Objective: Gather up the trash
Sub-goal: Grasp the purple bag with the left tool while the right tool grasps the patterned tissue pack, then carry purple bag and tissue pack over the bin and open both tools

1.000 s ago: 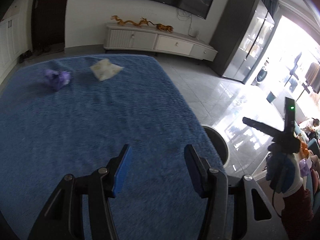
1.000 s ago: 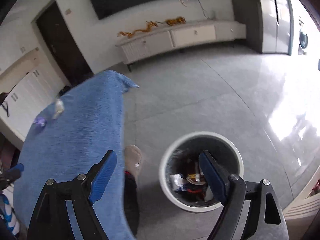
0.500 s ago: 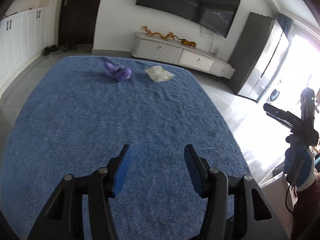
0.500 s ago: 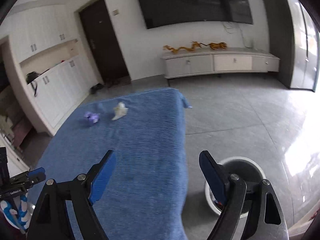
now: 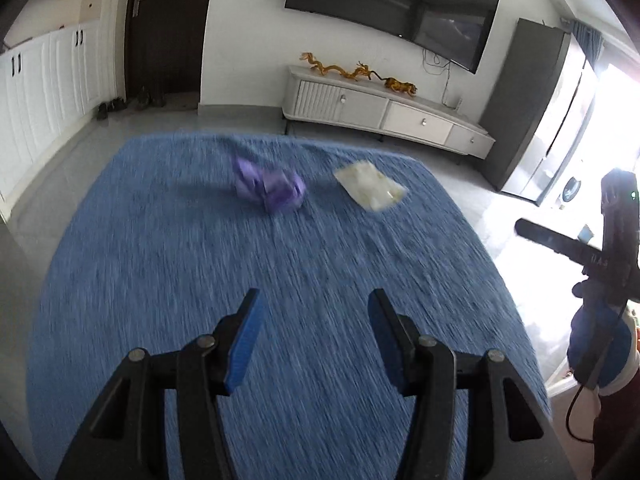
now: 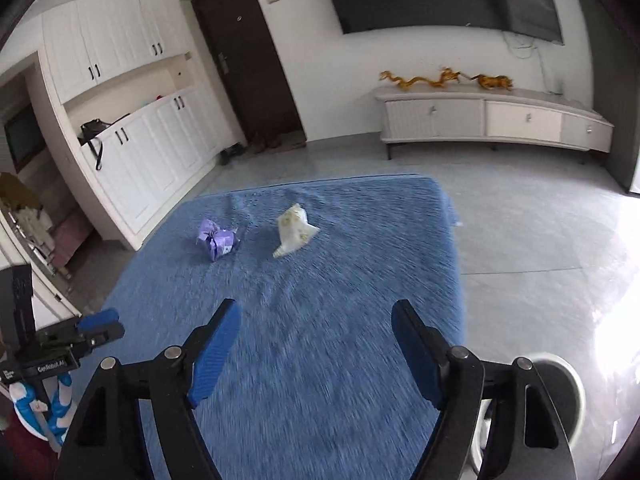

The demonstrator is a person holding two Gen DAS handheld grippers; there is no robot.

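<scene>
Both black claws with blue pads hover empty over the blue fuzzy table cover: the left gripper stands half open, the right gripper is wider, its jaws closing on nothing. A crumpled purple wrapper lies at twelve o'clock of the left claw, and a cream plastic packet just beside it at one o'clock. A white round bin stands on the floor at the right claw's four o'clock.

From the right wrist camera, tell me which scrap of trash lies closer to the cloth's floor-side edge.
The white wrapper. It lies on the blue cloth toward the open floor; the purple wrapper sits toward the cabinets.
</scene>
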